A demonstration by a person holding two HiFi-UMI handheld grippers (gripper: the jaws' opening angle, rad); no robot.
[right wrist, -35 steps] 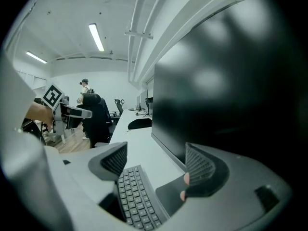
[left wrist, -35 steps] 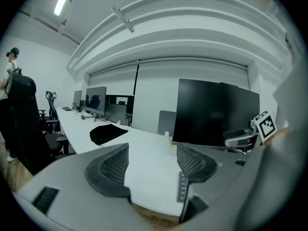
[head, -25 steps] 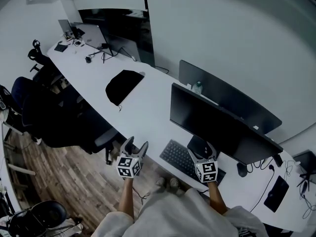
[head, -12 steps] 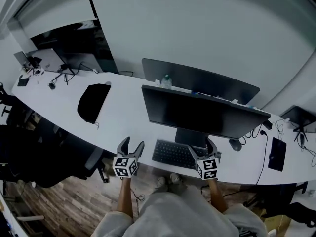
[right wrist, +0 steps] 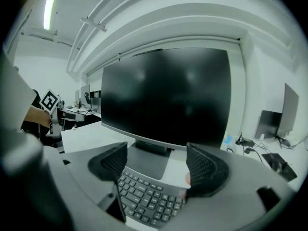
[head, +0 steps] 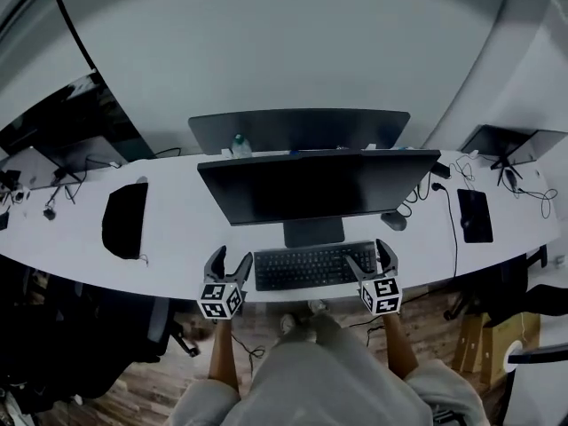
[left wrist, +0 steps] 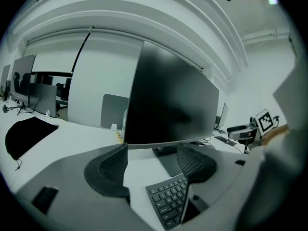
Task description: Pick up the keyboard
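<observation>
A black keyboard (head: 311,265) lies flat near the white desk's (head: 177,238) front edge, before the stand of a wide dark monitor (head: 311,185). My left gripper (head: 229,263) hovers at the keyboard's left end, jaws open and empty. My right gripper (head: 371,256) hovers at its right end, also open and empty. In the left gripper view the keyboard's left end (left wrist: 168,201) shows low between the spread fingers of that gripper (left wrist: 153,160). In the right gripper view the keyboard (right wrist: 147,198) lies under the right gripper (right wrist: 156,162). Neither pair of pads touches it.
A second monitor (head: 297,131) and a bottle (head: 236,145) stand behind the first. A black bag (head: 124,220) lies to the left. A mouse (head: 393,221), cables, a dark tablet (head: 473,215) and a laptop (head: 510,142) sit right. Office chairs stand lower left.
The view has swung round until the desk faces me squarely. Both grippers have moved in from the desk's edge to either end of the keyboard, still open.
</observation>
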